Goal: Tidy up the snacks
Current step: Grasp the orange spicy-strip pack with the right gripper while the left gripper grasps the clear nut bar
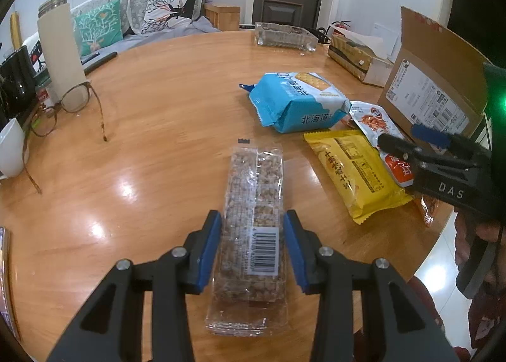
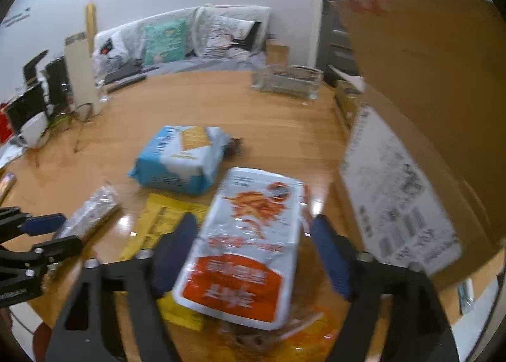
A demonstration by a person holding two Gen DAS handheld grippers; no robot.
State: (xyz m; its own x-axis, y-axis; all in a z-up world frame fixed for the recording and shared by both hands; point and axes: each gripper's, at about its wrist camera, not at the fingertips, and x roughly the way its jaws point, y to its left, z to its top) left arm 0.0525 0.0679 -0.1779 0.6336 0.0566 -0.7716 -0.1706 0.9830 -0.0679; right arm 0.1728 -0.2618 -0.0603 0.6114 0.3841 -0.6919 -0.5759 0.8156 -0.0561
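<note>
A clear-wrapped grain bar (image 1: 253,229) lies on the round wooden table (image 1: 164,128). My left gripper (image 1: 252,223) straddles it, blue pads close beside its sides, jaws open. My right gripper (image 2: 253,232) is open around a white-and-orange snack pouch (image 2: 249,242), with gaps on both sides. The pouch also shows in the left wrist view (image 1: 376,128), with the right gripper (image 1: 408,137) over it. A yellow packet (image 1: 354,169) and a blue cracker bag (image 1: 297,102) lie beside it. An open cardboard box (image 1: 433,83) stands at the right.
Glasses (image 1: 69,106), a white cup (image 1: 11,150), a tall white roll (image 1: 61,46) and a black mug (image 1: 15,83) crowd the table's left. A glass tray (image 1: 284,36) and a tissue box (image 1: 357,55) sit at the far side. An orange packet (image 2: 303,340) lies under the pouch.
</note>
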